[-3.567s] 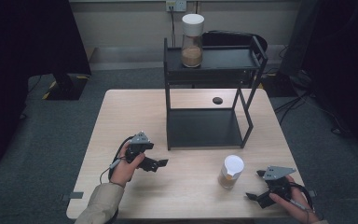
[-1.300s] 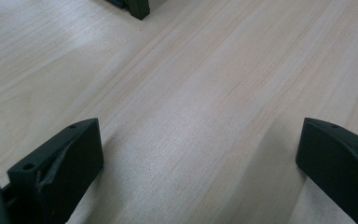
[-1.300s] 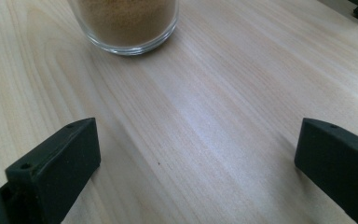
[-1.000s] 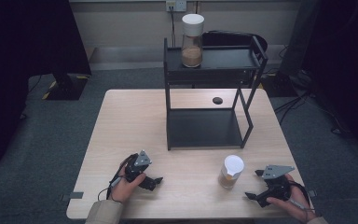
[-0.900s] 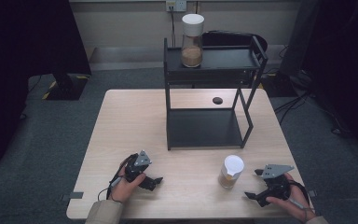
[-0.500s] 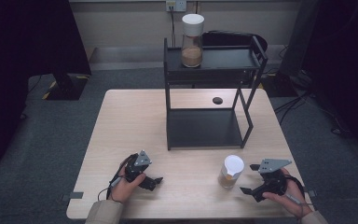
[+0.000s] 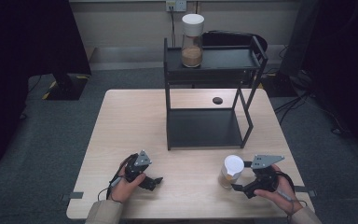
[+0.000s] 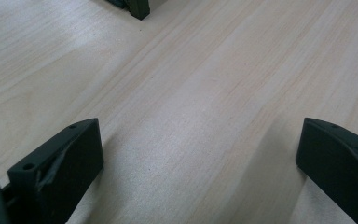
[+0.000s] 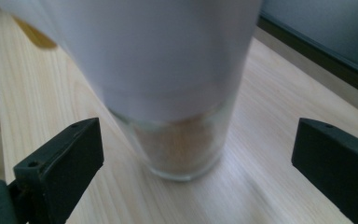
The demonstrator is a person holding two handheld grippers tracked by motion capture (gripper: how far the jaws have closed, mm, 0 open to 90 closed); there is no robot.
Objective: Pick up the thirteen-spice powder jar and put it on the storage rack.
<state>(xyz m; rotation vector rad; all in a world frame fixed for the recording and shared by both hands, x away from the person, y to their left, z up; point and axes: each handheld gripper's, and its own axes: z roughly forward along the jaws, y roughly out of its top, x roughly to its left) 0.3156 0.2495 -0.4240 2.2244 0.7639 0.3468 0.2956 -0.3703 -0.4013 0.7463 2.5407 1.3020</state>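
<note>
Right claw [image 7: 237, 187] is sitting at the lower right of the high view with its jaws spread wide, closing on nothing. In the right gripper view the jar [image 9: 177, 93] is standing between the 2 jaws at frame centre, clear of both. In the high view that jar [image 7: 230, 171], glass with a white lid and a brownish fill, is standing upright on the tabletop [image 7: 135, 126], just beside the right claw and in front of the black rack [image 7: 209, 93].

Left claw [image 7: 154, 181] is resting at the lower left of the high view, jaws likewise apart, with bare wood between them in the left gripper view.

Risks, as judged:
1. The jar is tall and narrow. A jaw tip nudging it during the approach could be tipping it over.
2. The jaws appear to be lining up low, near the glass base. A low or off-centre grip could be letting the jar swing or slip.
3. The lid looks smooth, so a grip there may be sliding.
4. A second jar [image 7: 192, 35] is occupying the rack's top shelf at upper centre. Any placement there risks knocking it.
</note>
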